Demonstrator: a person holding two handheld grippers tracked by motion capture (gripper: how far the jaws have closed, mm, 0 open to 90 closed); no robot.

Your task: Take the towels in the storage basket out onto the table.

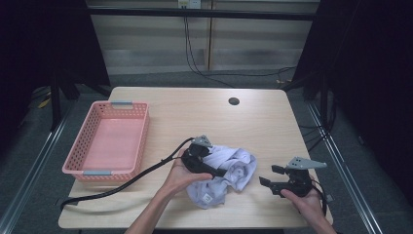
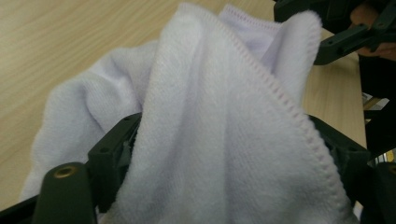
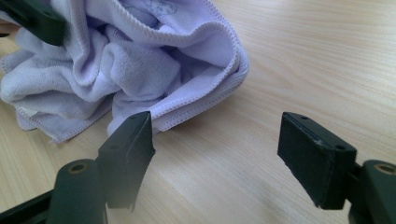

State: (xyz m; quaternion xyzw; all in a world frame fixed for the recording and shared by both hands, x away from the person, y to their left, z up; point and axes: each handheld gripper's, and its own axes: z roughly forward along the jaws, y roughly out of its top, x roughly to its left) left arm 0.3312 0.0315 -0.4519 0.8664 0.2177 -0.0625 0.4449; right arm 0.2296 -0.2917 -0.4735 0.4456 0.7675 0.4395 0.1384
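Wooden table [image 1: 272, 126]: left gripper [image 1: 225, 173] jaws spread around white towel [image 1: 229, 170]; right gripper [image 1: 267, 176] jaws apart, empty.

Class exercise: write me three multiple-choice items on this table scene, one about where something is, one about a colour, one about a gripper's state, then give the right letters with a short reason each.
1. Where does the pink basket stand?
A. On the table's left part
B. On top of the cloth
C. In the person's right hand

2. What colour is the crumpled cloth?
A. Red
B. Pale lilac-white
C. Black

3. How do the right gripper's jaws stand?
A. Shut on the cloth
B. Shut on the basket
C. Open, with nothing between them

Answers: A, the high view shows the basket left of the cloth on the table. B, the terry fabric looks pale lilac-white in all three views. C, the right gripper view shows bare wood in the wide gap.
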